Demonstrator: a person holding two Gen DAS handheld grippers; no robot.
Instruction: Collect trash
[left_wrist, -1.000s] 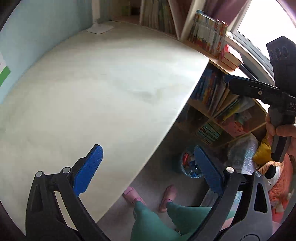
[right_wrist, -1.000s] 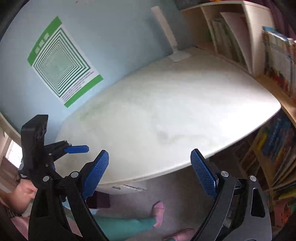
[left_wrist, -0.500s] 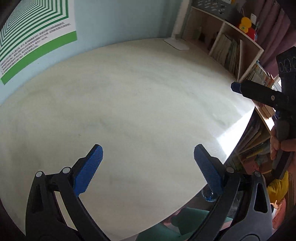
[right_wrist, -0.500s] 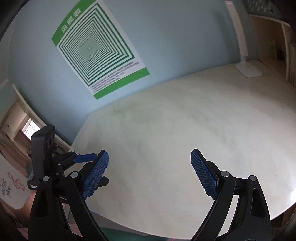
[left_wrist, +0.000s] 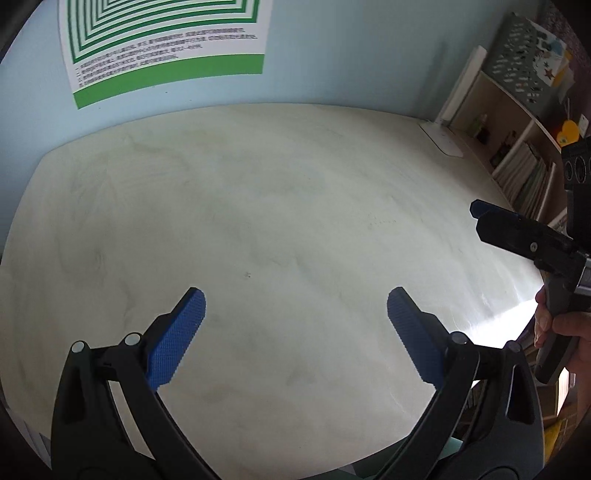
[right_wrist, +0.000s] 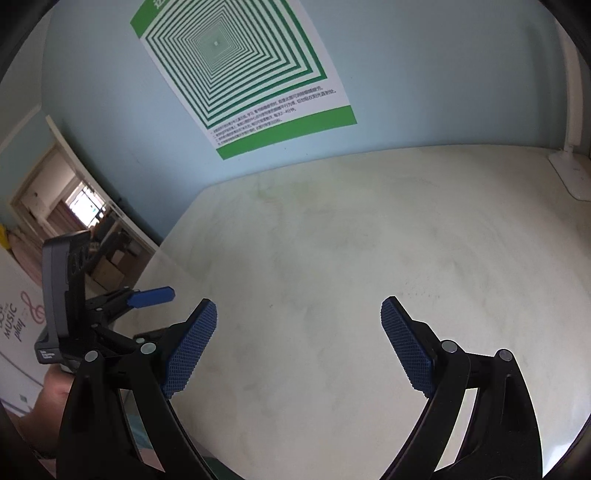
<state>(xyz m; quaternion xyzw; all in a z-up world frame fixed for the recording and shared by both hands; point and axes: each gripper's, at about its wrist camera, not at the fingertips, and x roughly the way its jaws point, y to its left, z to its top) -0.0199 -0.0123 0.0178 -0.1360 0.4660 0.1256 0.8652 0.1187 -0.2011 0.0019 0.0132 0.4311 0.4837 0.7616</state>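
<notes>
No trash shows in either view. My left gripper (left_wrist: 295, 314) is open and empty, held above the pale white desk (left_wrist: 277, 221). My right gripper (right_wrist: 299, 325) is open and empty above the same desk (right_wrist: 351, 240). The right gripper also shows at the right edge of the left wrist view (left_wrist: 517, 236). The left gripper shows at the left of the right wrist view (right_wrist: 110, 306). Both are held side by side over the near part of the desk.
A green and white striped poster (right_wrist: 243, 74) hangs on the light blue wall behind the desk. A white lamp base (left_wrist: 443, 138) stands at the far right corner, also in the right wrist view (right_wrist: 570, 175). Bookshelves (left_wrist: 517, 162) stand right of the desk. A doorway (right_wrist: 74, 206) lies left.
Both grippers have swung up from the floor and desk edge and now face the desk top and the wall. Both stayed open and empty.
</notes>
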